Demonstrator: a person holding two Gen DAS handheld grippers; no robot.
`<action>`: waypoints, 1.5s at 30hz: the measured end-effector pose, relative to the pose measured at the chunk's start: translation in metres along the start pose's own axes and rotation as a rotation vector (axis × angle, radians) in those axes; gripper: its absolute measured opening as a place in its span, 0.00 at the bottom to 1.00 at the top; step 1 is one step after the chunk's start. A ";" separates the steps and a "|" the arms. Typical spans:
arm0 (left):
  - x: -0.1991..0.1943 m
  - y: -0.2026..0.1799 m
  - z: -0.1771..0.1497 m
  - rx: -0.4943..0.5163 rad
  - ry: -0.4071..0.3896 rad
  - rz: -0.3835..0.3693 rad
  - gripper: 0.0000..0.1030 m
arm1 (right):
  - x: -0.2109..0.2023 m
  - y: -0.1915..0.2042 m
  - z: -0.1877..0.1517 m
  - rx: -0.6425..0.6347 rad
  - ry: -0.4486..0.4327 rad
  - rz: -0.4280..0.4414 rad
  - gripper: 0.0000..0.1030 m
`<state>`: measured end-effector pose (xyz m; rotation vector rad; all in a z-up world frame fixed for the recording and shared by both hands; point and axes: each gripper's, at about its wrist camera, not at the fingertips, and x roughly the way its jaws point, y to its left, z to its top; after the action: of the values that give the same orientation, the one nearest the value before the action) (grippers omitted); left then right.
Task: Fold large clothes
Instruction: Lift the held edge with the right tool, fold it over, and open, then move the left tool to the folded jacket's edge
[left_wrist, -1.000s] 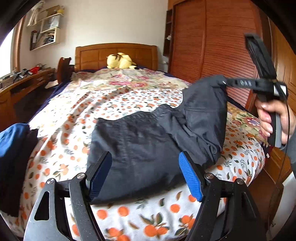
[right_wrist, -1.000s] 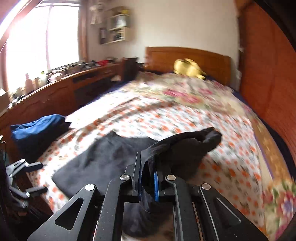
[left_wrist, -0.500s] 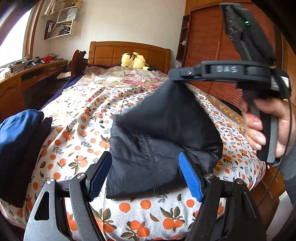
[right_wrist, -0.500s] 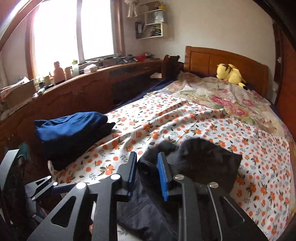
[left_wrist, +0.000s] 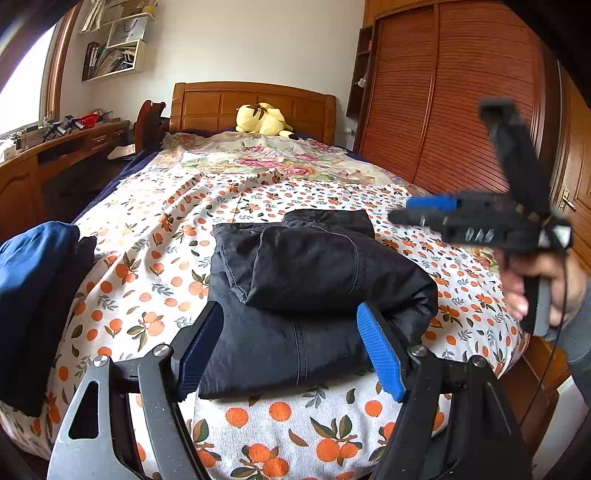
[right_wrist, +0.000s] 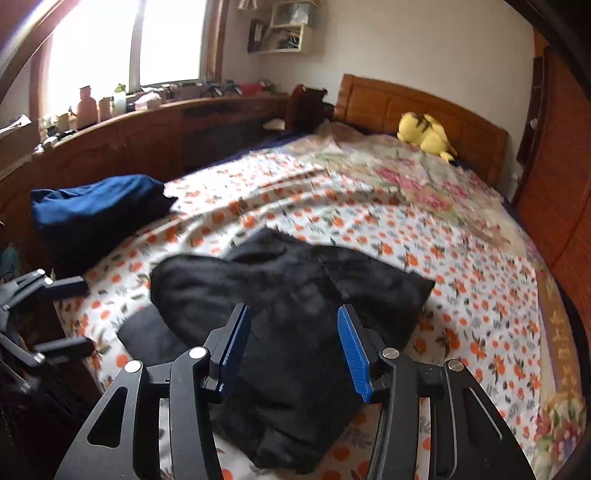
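A black garment (left_wrist: 310, 295) lies folded over itself on the orange-print bed sheet (left_wrist: 155, 280) near the foot of the bed. It also shows in the right wrist view (right_wrist: 295, 314). My left gripper (left_wrist: 291, 350) is open and empty, just above the garment's near edge. My right gripper (right_wrist: 291, 350) is open and empty, hovering over the garment. In the left wrist view it (left_wrist: 413, 210) is held up to the right of the garment.
A folded blue and black clothes pile (left_wrist: 33, 295) sits at the bed's left edge, also in the right wrist view (right_wrist: 96, 206). A yellow plush toy (left_wrist: 264, 119) lies by the headboard. A wooden desk (right_wrist: 147, 133) runs along the left; a wardrobe (left_wrist: 443, 92) stands on the right.
My right gripper has opened and let go of the garment's flap, which now lies folded on top. The gripper has drawn back to the right.
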<state>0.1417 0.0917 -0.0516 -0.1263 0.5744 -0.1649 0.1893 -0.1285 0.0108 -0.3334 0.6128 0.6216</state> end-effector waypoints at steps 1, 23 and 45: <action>0.001 0.000 0.000 -0.001 0.002 0.002 0.73 | 0.008 -0.003 -0.004 0.012 0.019 0.001 0.49; 0.049 0.019 0.007 -0.101 0.058 0.030 0.73 | 0.043 -0.011 -0.059 0.082 0.131 0.090 0.44; 0.075 -0.006 0.007 -0.020 0.113 -0.008 0.07 | 0.017 -0.017 -0.061 0.106 0.100 0.103 0.44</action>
<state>0.2070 0.0722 -0.0841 -0.1392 0.6885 -0.1754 0.1851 -0.1625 -0.0455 -0.2357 0.7595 0.6709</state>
